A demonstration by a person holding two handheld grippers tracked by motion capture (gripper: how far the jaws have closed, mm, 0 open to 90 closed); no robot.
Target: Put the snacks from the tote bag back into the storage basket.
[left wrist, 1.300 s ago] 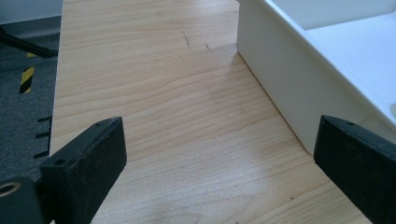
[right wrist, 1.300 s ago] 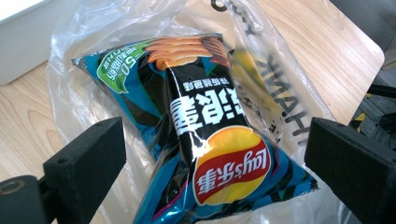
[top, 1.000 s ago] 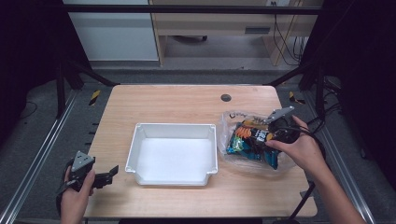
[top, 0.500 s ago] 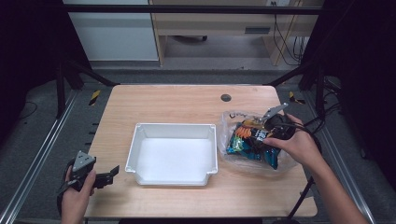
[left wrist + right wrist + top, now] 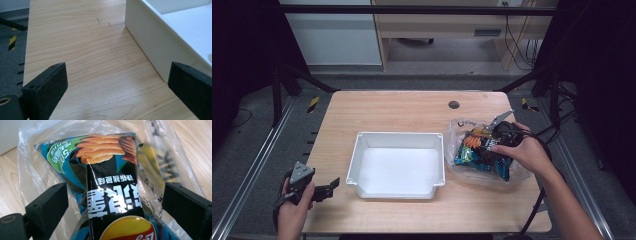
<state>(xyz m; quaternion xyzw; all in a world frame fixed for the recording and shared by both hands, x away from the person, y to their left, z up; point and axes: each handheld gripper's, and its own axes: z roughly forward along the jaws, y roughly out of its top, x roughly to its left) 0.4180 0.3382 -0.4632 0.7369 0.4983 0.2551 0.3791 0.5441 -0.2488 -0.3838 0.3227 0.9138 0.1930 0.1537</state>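
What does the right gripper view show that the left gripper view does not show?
The right gripper view shows a chip bag inside a clear plastic bag, lying between the open jaws of the right hand-held gripper. The left gripper view shows the white tray beside the open left hand-held gripper, with nothing between its jaws. Both views show the wooden table and two black jaws set wide apart.

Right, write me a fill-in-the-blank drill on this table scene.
1. The right claw has its jaws ____ on either side of the chip bag.
2. The chip bag lies inside a clear ____ bag.
3. The tray between the hands is coloured ____.
4. The left claw hovers over the ____ table.

Missing words: open; plastic; white; wooden
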